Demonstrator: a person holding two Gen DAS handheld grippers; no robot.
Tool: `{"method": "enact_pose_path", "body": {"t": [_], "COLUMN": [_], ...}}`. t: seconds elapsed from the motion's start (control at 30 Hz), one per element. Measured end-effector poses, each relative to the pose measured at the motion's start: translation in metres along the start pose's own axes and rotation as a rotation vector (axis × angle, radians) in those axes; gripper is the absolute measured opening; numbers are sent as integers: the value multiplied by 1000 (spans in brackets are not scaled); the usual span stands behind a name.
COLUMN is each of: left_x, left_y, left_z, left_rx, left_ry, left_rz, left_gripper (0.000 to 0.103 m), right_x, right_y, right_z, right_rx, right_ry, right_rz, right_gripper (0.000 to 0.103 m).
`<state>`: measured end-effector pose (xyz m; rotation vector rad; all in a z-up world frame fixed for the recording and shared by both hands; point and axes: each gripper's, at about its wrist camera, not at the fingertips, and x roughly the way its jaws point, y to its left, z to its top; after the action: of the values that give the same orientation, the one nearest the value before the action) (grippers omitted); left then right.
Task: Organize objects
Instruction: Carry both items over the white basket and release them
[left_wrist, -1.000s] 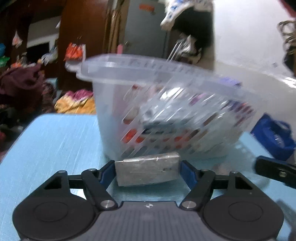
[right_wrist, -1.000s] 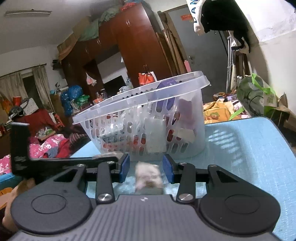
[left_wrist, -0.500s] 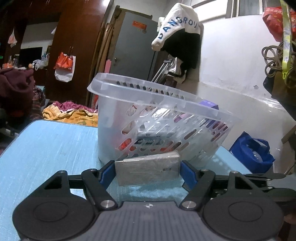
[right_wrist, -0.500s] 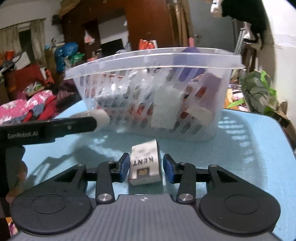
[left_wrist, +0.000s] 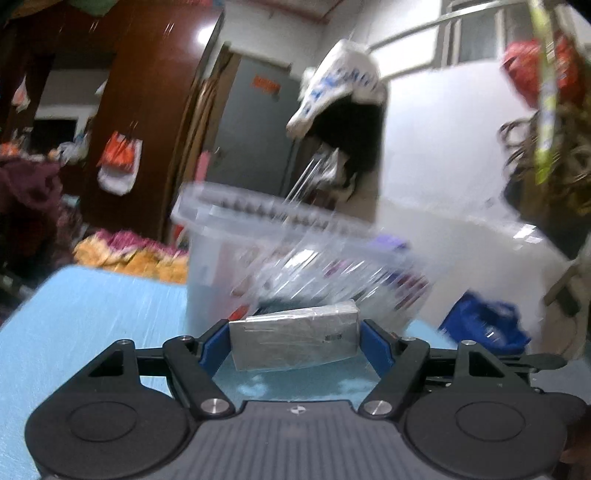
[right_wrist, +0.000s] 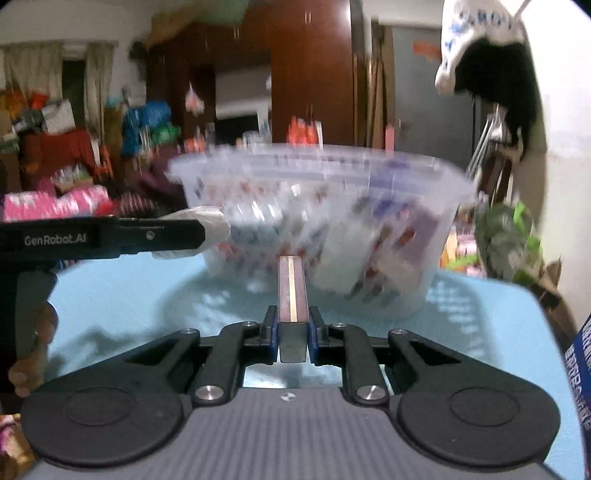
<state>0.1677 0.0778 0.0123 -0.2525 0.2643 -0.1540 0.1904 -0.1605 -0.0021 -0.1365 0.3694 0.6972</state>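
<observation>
A light blue table top (right_wrist: 122, 295) is seen stretching across the foreground. Behind it, a tall dark-brown wooden wardrobe (right_wrist: 314, 74) is set against the far side, and a grey door (left_wrist: 258, 129) with an orange sign is seen beside it. A white wall (left_wrist: 443, 147) is lit brightly on the right, with a white-and-black garment (left_wrist: 343, 96) hung near the door. Curtains (right_wrist: 33, 74) are glimpsed far left, above heaped colourful clothes (right_wrist: 55, 203).
</observation>
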Motion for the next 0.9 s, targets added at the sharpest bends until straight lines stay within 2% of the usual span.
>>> {"method": "enact_pose_path", "body": {"t": [0.1, 0.17, 0.3, 0.4, 0.47, 0.5, 0.53, 0.6, 0.67, 0.7, 0.73, 0.77, 0.8, 0.9], "left_x": [-28, -37, -15, 21, 47, 60, 71, 86, 83, 79, 75, 70, 64, 46], "left_y": [-9, -18, -27, -18, -9, -3, 4, 10, 10, 9, 6, 3, 2, -10], "left_z": [16, 45, 105, 129, 132, 131, 129, 125, 121, 121, 121, 121, 122, 119], "left_rx": [6, 31, 53, 26, 9, -8, -28, -42, -26, -14, 0, 17, 34, 105], "left_ry": [-96, -157, -129, -48, 14, 48, 82, 121, 110, 96, 86, 74, 66, 9], "left_rz": [-65, -65, -12, 33, 56, 62, 64, 63, 64, 63, 63, 61, 59, 83], "left_gripper": [78, 78, 78, 78, 79, 80, 83, 85, 89, 92, 96, 98, 100, 103], "right_x": [-40, -47, -19, 18, 43, 49, 52, 50, 36, 30, 24, 18, 13, -9], "right_y": [0, -2, 1, -3, -8, -9, -11, -17, -20, -21, -21, -21, -20, -21], "right_z": [27, 58, 119, 135, 137, 135, 132, 127, 121, 120, 122, 123, 124, 124], "right_rx": [48, 49, -3, -27, -28, -29, -28, -7, 11, 9, 7, 8, 12, 34], "right_ry": [-186, -231, -200, -118, -62, -57, -64, -75, -102, -114, -124, -135, -152, -206], "right_rz": [9, 1, -46, -67, -83, -99, -110, -97, -66, -67, -78, -88, -90, -57], "right_gripper": [17, 17, 17, 18, 30, 48, 62, 63, 64, 70, 82, 89, 102, 103]}}
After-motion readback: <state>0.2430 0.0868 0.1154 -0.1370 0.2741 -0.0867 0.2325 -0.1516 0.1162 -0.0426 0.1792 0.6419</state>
